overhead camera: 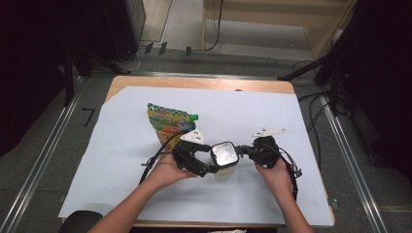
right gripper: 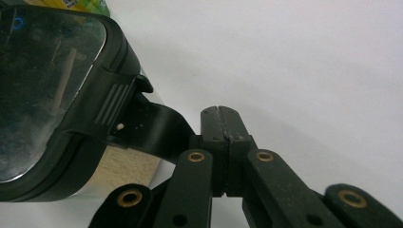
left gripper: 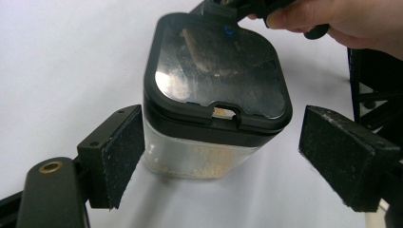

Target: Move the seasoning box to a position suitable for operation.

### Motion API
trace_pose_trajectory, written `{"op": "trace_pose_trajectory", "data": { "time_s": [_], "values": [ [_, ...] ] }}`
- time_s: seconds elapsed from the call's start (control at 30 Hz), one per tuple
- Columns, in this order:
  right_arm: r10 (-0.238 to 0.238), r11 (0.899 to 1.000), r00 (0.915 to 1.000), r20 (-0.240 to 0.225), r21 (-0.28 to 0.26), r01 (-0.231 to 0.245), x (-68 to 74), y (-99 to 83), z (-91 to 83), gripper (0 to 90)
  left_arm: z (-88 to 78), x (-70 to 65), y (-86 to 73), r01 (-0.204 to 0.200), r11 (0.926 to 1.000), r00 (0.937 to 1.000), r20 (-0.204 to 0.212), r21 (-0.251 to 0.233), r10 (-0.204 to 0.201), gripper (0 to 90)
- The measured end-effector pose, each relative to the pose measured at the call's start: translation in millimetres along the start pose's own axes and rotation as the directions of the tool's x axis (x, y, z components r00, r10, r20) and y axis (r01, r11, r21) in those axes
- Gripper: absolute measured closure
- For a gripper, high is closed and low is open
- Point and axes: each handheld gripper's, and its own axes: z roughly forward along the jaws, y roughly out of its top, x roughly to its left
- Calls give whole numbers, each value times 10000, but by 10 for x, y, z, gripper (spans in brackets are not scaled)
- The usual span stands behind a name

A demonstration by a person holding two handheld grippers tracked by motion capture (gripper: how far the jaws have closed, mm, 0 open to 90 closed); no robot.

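I see one clear container (overhead camera: 224, 162) with a black lid (left gripper: 219, 71) standing upright near the middle of the bench (overhead camera: 194, 82), on a white sheet (overhead camera: 121, 160) that covers most of the top. Its lower walls are clouded; something pale lies at the bottom, but I cannot make out what.

My left gripper (left gripper: 223, 156) sits just beside the container on its left in the high view. Its jaws are spread wide, one pad on either side of the container with a gap at each, so nothing is gripped. The left gripper view cuts off the right pad's outer end.

My right gripper (right gripper: 221, 123) is at the container's right. Its jaws are pressed fully together with nothing between them. A black tab (right gripper: 147, 126) sticks out from the lid edge just beside the jaw tips; whether they touch I cannot tell.

One colourful pouch (overhead camera: 167, 124) with a green cap lies behind the left gripper, its lower end hidden by it.

Count: one container, one lid, one pouch, two grippers, two hands. Both forearms are cut off by the bottom of the high view.
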Motion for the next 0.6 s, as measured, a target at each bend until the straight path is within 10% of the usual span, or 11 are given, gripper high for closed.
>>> {"op": "trace_pose_trajectory", "data": {
  "time_s": [0.6],
  "values": [
    [79,10000,10000,7,32,-79,9,-3,4,900,120,-69,26,-784,9969,9939,-779,-93,775,157]
  ]
}}
